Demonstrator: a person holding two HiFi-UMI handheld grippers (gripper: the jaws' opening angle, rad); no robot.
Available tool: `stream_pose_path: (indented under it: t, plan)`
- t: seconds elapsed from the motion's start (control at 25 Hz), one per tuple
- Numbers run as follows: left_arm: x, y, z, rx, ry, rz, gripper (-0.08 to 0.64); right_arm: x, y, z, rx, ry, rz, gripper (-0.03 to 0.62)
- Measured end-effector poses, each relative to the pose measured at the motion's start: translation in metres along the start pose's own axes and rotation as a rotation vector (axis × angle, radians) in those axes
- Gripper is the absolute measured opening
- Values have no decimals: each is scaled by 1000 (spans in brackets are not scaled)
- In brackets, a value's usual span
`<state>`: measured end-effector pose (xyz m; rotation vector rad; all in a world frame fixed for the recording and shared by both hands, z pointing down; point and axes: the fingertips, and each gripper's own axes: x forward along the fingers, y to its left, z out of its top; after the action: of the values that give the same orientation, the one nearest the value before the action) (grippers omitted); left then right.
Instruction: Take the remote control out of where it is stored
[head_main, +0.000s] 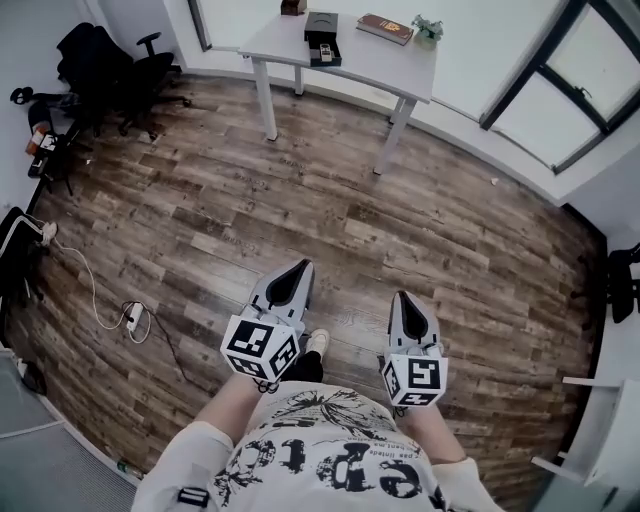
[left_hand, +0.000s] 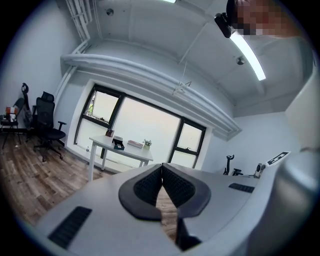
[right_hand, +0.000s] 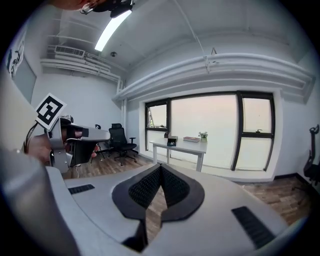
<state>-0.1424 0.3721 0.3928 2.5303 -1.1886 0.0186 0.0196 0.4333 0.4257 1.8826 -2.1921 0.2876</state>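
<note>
Since my left gripper (head_main: 301, 268) and right gripper (head_main: 403, 298) are pinched together, empty, I should approach the black box (head_main: 322, 38) squarely.

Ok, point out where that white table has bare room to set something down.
The white table is bare along its near edge, right of the black box and in front of the book and plant. A smaller patch lies left of the box. Its window side is crowded.

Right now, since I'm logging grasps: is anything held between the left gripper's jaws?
No, the left gripper has its jaws shut tip to tip, with only wooden floor showing between them.
</note>
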Motion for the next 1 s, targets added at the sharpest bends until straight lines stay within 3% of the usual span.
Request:
stream_pose_path:
  t: [0.12, 0.36, 0.8, 1.0]
  plan:
    - [25, 32, 23, 12, -23, 16, 11, 44, 3, 24, -43, -19, 16, 2]
    - [57, 71, 27, -38, -2, 53, 11, 106, -4, 41, -32, -5, 45, 2]
    - [162, 116, 45, -61, -7, 174, 11, 237, -69, 68, -9, -17, 139, 2]
    - [253, 117, 81, 46, -16, 198, 11, 312, -127, 99, 1, -34, 178, 2]
